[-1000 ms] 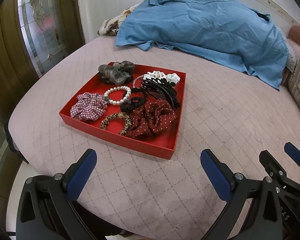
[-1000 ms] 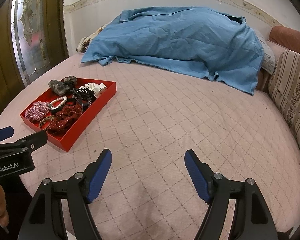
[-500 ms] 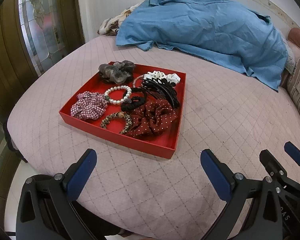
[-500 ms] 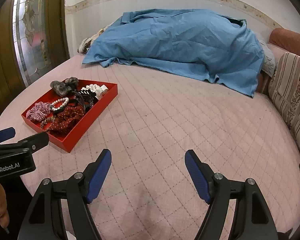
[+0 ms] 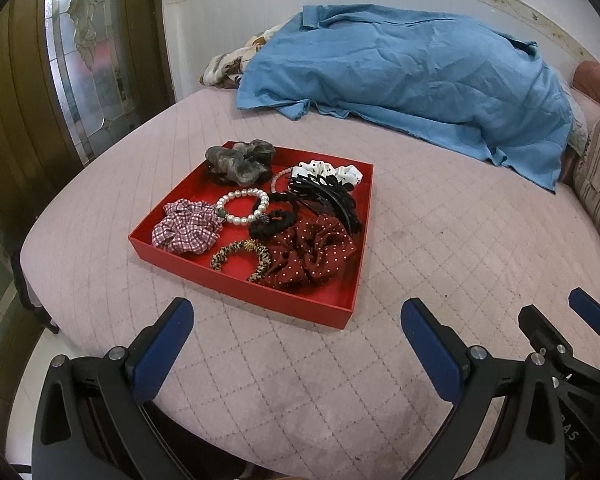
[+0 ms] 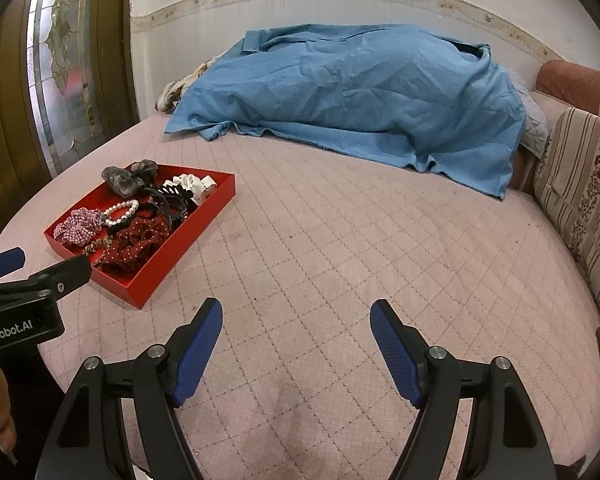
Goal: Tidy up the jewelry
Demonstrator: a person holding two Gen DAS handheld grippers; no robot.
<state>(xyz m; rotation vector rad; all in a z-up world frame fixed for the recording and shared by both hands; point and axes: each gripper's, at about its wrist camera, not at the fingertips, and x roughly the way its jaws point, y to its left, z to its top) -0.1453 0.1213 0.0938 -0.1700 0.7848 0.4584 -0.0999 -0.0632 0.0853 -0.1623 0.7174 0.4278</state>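
My left claw (image 5: 296, 320) stands wide open with nothing between its blue-padded fingers (image 5: 162, 348), hovering over the near edge of the pink quilted bed (image 5: 440, 240). Just ahead of it, slightly to its left, lies the shallow red square tray (image 5: 236, 280) that carries the hair and jewelry pieces. At the tray's near right corner sits a dark red scrunchie with white dots (image 5: 312, 256), with a leopard-print hair tie (image 5: 242, 254) just beside it on the left. Further left is a pink checked scrunchie (image 5: 186, 228), touching a white pearl bracelet (image 5: 242, 206). A black hair tie (image 5: 274, 216) lies between the bracelet and a black claw-style hair clip (image 5: 328, 196). At the far side are a grey mottled scrunchie (image 5: 238, 162) and a white scrunchie with dark dots (image 5: 328, 170).

My right claw (image 6: 296, 320) is also spread wide and holds nothing, above bare quilt. From it, the tray lies well off to the left and further ahead. A crumpled blue sheet (image 6: 352, 96) covers the far end of the bed, and a striped cushion (image 6: 580, 184) stands on the right.
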